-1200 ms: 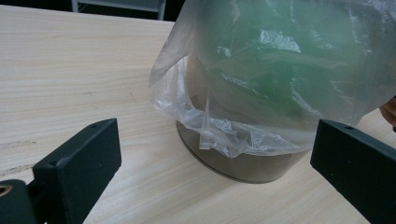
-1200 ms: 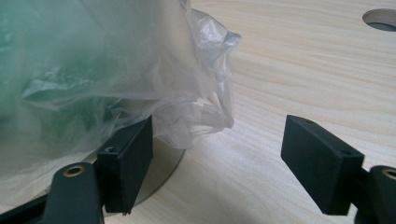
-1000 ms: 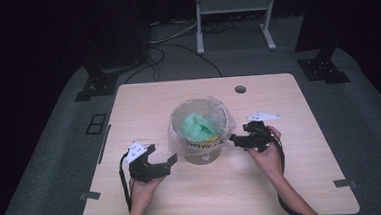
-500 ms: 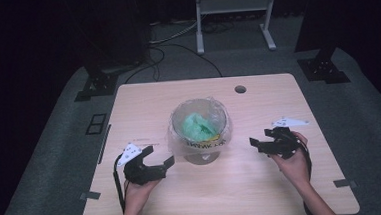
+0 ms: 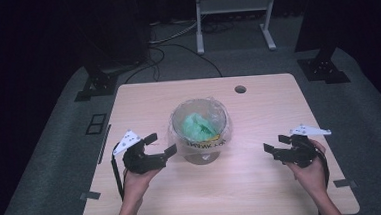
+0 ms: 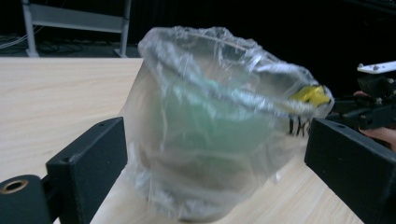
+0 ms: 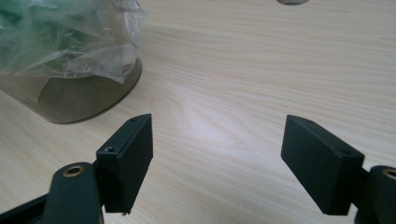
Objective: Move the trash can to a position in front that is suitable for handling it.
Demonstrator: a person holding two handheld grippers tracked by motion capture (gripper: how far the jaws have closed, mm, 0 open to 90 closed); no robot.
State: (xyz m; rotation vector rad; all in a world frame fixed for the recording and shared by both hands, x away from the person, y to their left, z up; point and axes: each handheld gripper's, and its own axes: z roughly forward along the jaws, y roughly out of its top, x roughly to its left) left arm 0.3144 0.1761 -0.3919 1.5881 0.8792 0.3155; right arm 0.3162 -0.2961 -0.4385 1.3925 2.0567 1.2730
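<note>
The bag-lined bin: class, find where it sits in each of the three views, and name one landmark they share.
High view: bag-lined bin at table centre, between the grippers.
Left gripper view: centre, framed by the open jaws.
Right gripper view: top-left corner, left of the jaws.
Shared landmark: the wooden table.

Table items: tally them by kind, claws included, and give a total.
Container lined with a clear plastic bag: 1
Green item inside the bag: 1
Claws, left claw and right claw, both open: 2
Total: 4
</note>
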